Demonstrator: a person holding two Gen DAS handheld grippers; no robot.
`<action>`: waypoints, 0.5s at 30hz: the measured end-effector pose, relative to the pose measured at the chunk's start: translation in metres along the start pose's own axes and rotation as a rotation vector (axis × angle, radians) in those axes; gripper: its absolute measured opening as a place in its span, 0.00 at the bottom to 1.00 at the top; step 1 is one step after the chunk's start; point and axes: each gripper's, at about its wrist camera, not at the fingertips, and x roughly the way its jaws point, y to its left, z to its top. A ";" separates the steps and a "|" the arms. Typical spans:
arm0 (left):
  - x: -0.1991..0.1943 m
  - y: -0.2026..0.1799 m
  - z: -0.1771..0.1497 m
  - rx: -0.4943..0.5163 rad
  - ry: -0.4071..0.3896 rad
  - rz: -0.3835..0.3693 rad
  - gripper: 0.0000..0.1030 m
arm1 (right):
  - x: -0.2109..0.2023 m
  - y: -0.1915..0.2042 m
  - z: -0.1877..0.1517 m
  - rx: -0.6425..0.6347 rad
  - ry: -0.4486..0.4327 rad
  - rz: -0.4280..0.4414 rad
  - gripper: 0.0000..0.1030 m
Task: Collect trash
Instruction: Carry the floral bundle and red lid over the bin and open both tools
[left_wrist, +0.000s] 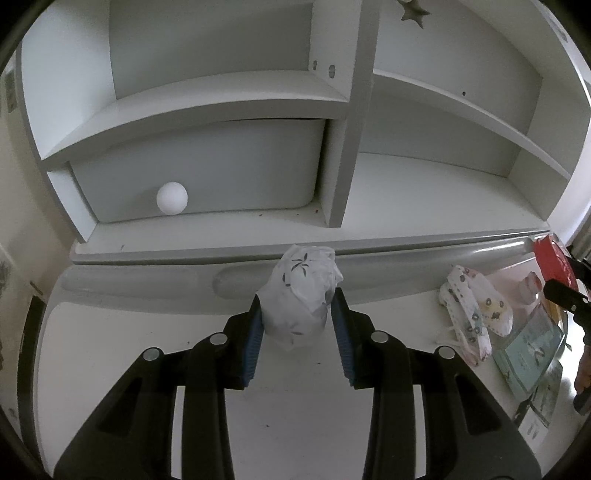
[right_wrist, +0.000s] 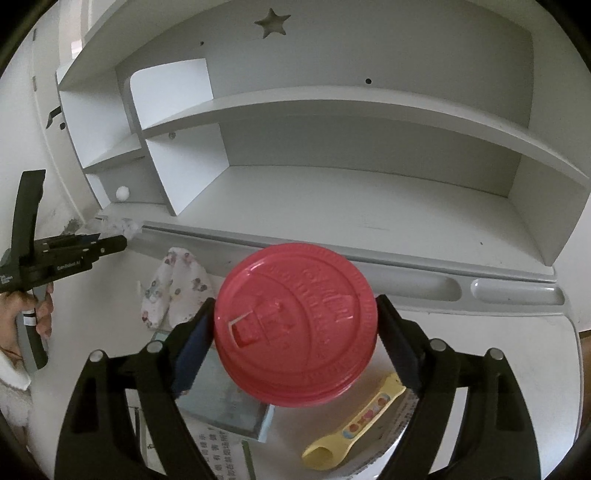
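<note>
My left gripper (left_wrist: 297, 314) is shut on a crumpled white tissue with dark leaf prints (left_wrist: 301, 295) and holds it above the white desk (left_wrist: 110, 350). My right gripper (right_wrist: 295, 325) is shut on a cup with a red lid (right_wrist: 295, 325), its lid facing the camera, above the desk. The left gripper also shows in the right wrist view (right_wrist: 110, 243), with the tissue (right_wrist: 123, 225) at its tip. The red cup and right gripper show at the far right of the left wrist view (left_wrist: 554, 262).
A white shelf unit (left_wrist: 343, 147) stands at the back of the desk, with a drawer and its round white knob (left_wrist: 171, 197). Patterned baby cloth (right_wrist: 173, 288), a teal booklet (right_wrist: 221, 402), printed papers and a yellow spoon-shaped toy (right_wrist: 354, 424) lie on the desk.
</note>
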 end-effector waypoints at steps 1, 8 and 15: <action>0.000 0.000 0.000 0.001 0.000 0.000 0.34 | 0.000 0.000 0.000 -0.001 -0.002 -0.002 0.80; -0.002 -0.001 -0.001 0.017 -0.011 0.004 0.34 | 0.001 0.000 -0.001 0.000 -0.009 -0.007 0.80; -0.002 -0.003 -0.002 0.020 -0.011 0.002 0.34 | 0.003 -0.001 -0.002 0.001 -0.001 -0.003 0.81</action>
